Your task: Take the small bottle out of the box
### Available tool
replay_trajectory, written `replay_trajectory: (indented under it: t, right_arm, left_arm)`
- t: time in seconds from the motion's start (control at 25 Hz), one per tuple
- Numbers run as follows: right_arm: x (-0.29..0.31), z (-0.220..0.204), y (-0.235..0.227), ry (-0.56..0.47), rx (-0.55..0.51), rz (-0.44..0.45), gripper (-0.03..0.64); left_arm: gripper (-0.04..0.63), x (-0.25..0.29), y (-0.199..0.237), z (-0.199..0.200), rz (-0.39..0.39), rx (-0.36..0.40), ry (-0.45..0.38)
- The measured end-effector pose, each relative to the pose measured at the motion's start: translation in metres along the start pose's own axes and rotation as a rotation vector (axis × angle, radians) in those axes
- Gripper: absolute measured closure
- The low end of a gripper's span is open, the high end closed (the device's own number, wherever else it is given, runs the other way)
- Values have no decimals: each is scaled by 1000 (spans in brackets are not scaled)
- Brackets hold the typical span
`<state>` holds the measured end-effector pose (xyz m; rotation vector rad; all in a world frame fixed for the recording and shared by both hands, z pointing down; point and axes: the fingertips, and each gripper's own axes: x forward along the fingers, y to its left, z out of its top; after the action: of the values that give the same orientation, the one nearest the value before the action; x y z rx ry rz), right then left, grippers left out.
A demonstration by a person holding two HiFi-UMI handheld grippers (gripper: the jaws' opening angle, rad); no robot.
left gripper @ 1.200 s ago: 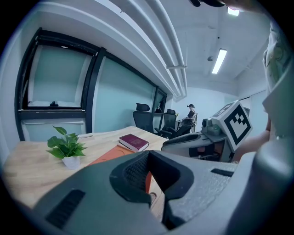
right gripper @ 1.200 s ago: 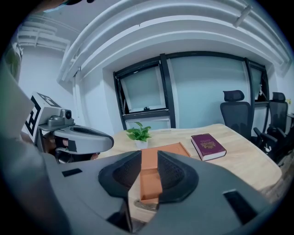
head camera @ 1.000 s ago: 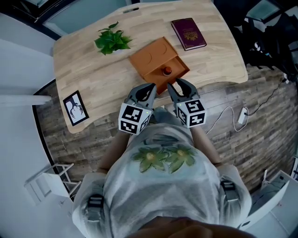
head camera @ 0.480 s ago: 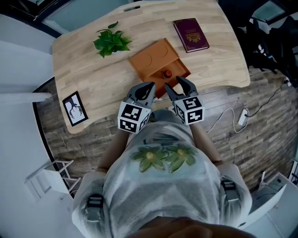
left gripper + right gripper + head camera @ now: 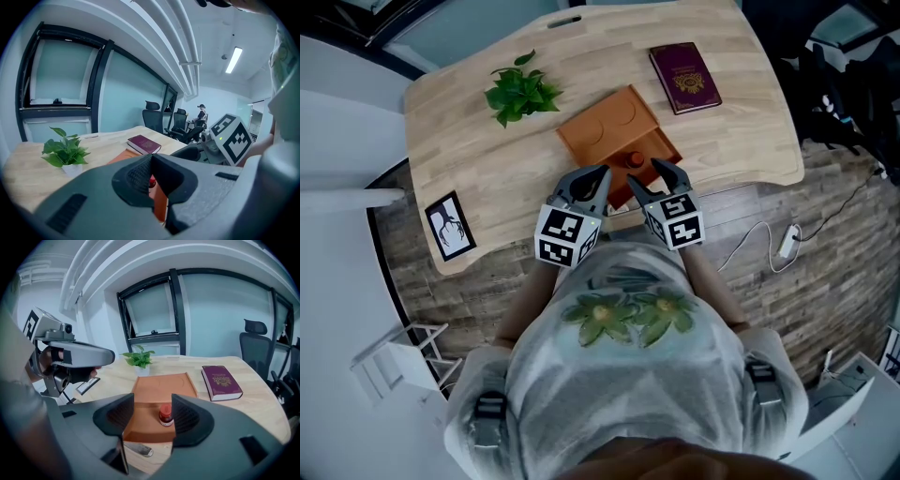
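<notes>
pale wooden tabletop (image 5: 487,178) stands over a plank floor, and an orange box (image 5: 605,127) sits near its front edge, just ahead of the person. the box's near half is an open compartment, and its far half is a flat panel with two shallow round marks. the small bottle (image 5: 634,159), red-capped, stands upright inside that open compartment, toward the right wall, in the box and untouched. left of the box and further back is a small potted plant (image 5: 520,92); right of the box and further back lies a maroon book (image 5: 684,77); well to the box's left, near the tabletop's edge, lies a framed black-and-white picture (image 5: 450,223). the right hand-held gripper (image 5: 654,178) hovers at the box's near edge, tilted down; its jaws have just been opening and stand wide, with the bottle (image 5: 165,415) showing in the gap beyond the tips and neither pad on it. the left hand-held gripper (image 5: 591,180) hangs just beside the box's near left corner, jaws brought together with nothing between them.
</notes>
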<state>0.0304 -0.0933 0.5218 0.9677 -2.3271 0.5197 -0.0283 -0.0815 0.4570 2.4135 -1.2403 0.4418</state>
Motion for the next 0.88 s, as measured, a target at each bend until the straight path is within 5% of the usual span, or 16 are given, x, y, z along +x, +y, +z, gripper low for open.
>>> replay_trajectory:
  t: [0.88]
  right_arm:
    - [47, -29, -23, 138, -62, 86, 382]
  left_arm:
    - [589, 29, 22, 6, 68, -47, 3]
